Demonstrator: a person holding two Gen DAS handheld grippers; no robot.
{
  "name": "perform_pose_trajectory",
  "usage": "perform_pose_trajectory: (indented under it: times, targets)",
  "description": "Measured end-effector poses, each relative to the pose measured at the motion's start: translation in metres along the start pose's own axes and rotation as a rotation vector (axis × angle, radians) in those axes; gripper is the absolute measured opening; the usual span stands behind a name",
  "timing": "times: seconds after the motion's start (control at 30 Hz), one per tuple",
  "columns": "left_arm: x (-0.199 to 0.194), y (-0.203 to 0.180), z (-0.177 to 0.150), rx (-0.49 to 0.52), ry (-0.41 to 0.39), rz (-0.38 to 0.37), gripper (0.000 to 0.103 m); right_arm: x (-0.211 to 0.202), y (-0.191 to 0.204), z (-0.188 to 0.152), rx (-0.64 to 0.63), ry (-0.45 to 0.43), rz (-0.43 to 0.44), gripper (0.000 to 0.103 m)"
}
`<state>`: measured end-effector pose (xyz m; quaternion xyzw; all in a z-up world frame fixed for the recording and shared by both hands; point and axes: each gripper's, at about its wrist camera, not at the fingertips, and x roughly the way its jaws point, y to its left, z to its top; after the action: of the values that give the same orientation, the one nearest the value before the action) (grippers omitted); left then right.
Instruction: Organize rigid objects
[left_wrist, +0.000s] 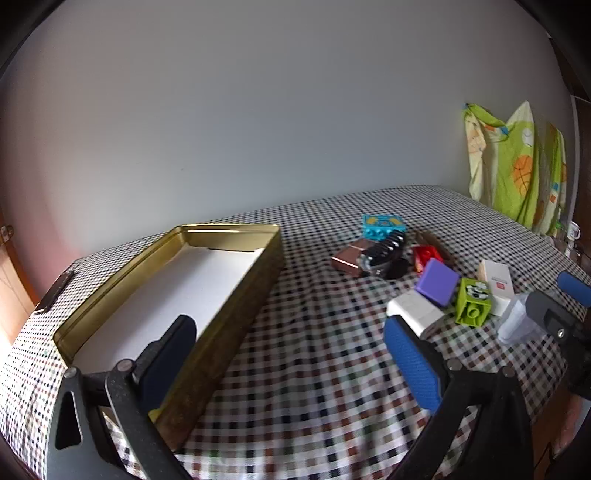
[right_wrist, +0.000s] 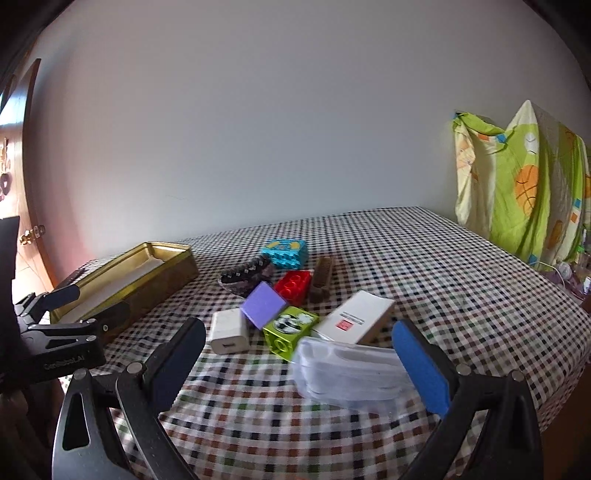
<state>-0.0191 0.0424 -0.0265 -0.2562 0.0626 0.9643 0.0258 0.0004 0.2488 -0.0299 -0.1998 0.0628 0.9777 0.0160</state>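
A gold tin (left_wrist: 255, 273) with a white lining lies open at the left of the checked table. My left gripper (left_wrist: 291, 347) is open and empty, its dark finger (left_wrist: 173, 350) over the tin's near end. A jumble lies to the right: cyan brick (right_wrist: 286, 253), black hair clip (right_wrist: 245, 275), red brick (right_wrist: 293, 286), brush (right_wrist: 321, 278), purple block (right_wrist: 264, 304), green brick (right_wrist: 290, 328), white charger (right_wrist: 229, 330) and white box (right_wrist: 356, 319). My right gripper (right_wrist: 299, 365) is open, with a clear plastic case (right_wrist: 347, 373) lying between its fingers, untouched.
A rose-brown box (left_wrist: 349, 260) sits beside the hair clip. The checked cloth (right_wrist: 461, 277) runs to the wall at the back. A green patterned sheet (right_wrist: 517, 177) hangs at the far right. A dark flat thing (left_wrist: 55, 291) lies at the table's left edge.
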Motion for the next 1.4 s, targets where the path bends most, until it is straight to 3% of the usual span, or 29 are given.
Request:
perform_pose_trajectory:
  times: [0.47,0.9,1.0,1.4]
  targets:
    - [0.018,-0.023,0.009,0.059,0.028,-0.041,0.103,0.02,-0.024,-0.013,0.062,0.059,-0.066,0.102]
    - [0.04,-0.057,0.016,0.132,0.084,-0.094,0.103,0.038,-0.04,-0.021,0.118,0.108,-0.026,0.102]
    - [0.046,-0.061,0.017,0.136,0.107,-0.121,0.103,0.04,-0.041,-0.022,0.121,0.114,-0.014,0.087]
    - [0.071,-0.074,0.017,0.166,0.232,-0.183,0.103,0.038,-0.047,-0.022,0.151,0.088,0.014,0.087]
